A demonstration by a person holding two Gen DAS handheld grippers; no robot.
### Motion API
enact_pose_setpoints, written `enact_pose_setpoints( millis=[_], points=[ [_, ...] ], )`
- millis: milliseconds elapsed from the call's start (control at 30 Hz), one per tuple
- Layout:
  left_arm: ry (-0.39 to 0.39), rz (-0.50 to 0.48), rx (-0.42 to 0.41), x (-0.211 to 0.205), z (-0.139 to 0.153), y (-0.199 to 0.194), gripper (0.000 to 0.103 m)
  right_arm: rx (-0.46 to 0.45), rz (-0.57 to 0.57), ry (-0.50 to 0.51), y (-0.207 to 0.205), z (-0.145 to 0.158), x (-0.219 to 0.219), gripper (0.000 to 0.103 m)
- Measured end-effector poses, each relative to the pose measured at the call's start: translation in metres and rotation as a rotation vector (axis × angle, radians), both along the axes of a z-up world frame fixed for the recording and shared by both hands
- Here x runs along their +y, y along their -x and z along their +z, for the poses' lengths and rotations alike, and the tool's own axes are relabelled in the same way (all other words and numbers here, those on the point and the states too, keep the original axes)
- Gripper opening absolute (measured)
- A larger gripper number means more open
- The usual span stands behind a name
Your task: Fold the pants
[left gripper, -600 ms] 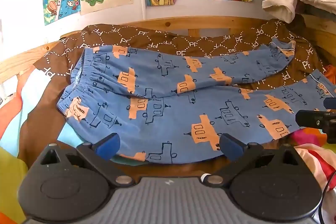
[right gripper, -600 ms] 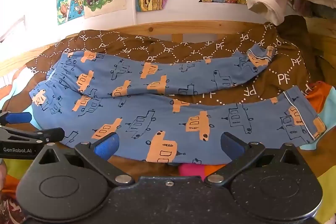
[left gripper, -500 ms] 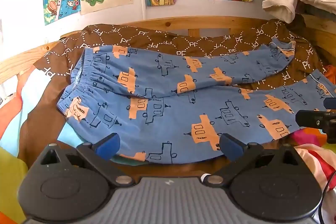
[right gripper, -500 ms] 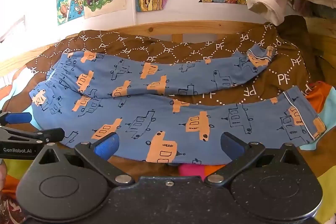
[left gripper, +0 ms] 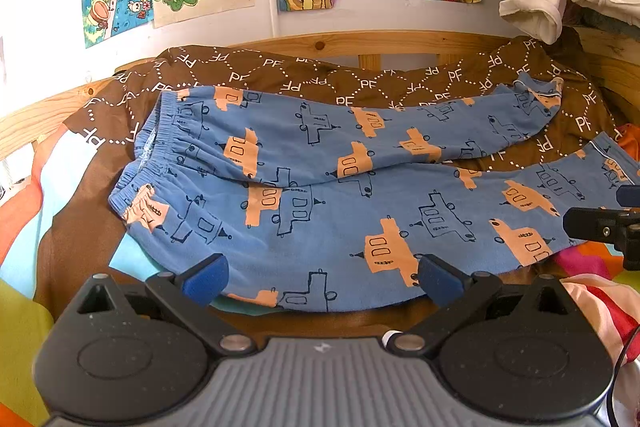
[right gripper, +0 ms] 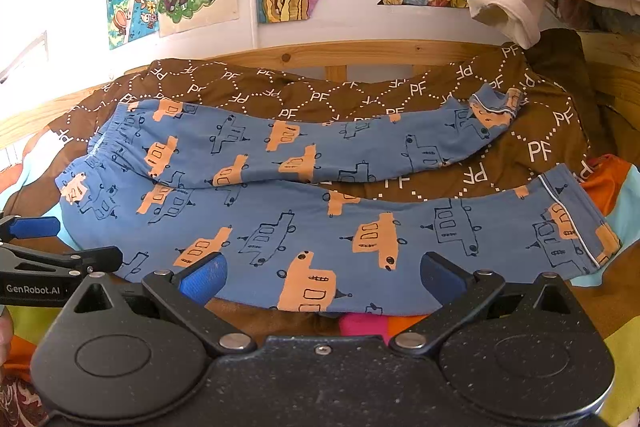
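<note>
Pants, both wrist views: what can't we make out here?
- Near edge of the pants: left view, partly behind the left tool.
- Same edge in the right view, behind the right tool.
- Near leg cuff: left view, blocked by the right tool at the frame edge.
- Bed surface under the brown blanket: covered.

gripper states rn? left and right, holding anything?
Left gripper: open, holding nothing, jaws spread over the near edge of the pants.
Right gripper: open, holding nothing, also at the pants' near edge.
</note>
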State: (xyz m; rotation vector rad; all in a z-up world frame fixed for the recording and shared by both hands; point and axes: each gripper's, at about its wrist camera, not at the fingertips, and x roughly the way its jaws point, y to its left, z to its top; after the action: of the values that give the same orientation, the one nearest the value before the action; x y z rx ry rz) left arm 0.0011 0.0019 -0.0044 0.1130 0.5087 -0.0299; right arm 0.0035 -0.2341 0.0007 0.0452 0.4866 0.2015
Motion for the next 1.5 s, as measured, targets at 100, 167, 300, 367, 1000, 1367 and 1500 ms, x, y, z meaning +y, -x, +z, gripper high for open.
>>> enact_pose_setpoints(
  millis=[100, 167, 300, 367, 1000, 1367, 1500],
  points=[
    [0.001, -0.001, 0.0, 0.0011, 0.0001, 0.0002, 0.103, 0.001, 0.0, 0.0, -0.0002, -0.0001, 0.0, 0.102],
    [0.0, 0.002, -0.001, 0.0015, 0.0001, 0.0002, 0.103, 0.002, -0.001, -0.001, -0.0003, -0.0002, 0.0002, 0.102],
    [0.002, 0.004, -0.001, 0.0018, 0.0009, 0.0001, 0.103, 0.001, 0.0, -0.001, -0.0005, -0.0003, -0.0001, 0.102],
    [0.002, 0.003, 0.0, 0.0019, 0.0011, 0.0001, 0.103, 0.002, 0.0, -0.003, -0.0006, -0.0003, -0.0002, 0.102],
    [0.0, 0.005, 0.001, 0.0012, 0.0015, 0.0002, 0.103, 0.002, -0.001, -0.005, -0.0006, 0.0011, -0.0014, 0.102],
    [-0.008, 0.016, 0.019, -0.001, -0.0005, -0.0053, 0.103, -0.002, -0.034, -0.011, -0.0032, 0.0035, -0.0051, 0.102],
    [-0.011, 0.021, 0.026, -0.0011, -0.0002, -0.0072, 0.103, -0.003, -0.043, -0.022, -0.006, 0.002, -0.0075, 0.102]
  ],
)
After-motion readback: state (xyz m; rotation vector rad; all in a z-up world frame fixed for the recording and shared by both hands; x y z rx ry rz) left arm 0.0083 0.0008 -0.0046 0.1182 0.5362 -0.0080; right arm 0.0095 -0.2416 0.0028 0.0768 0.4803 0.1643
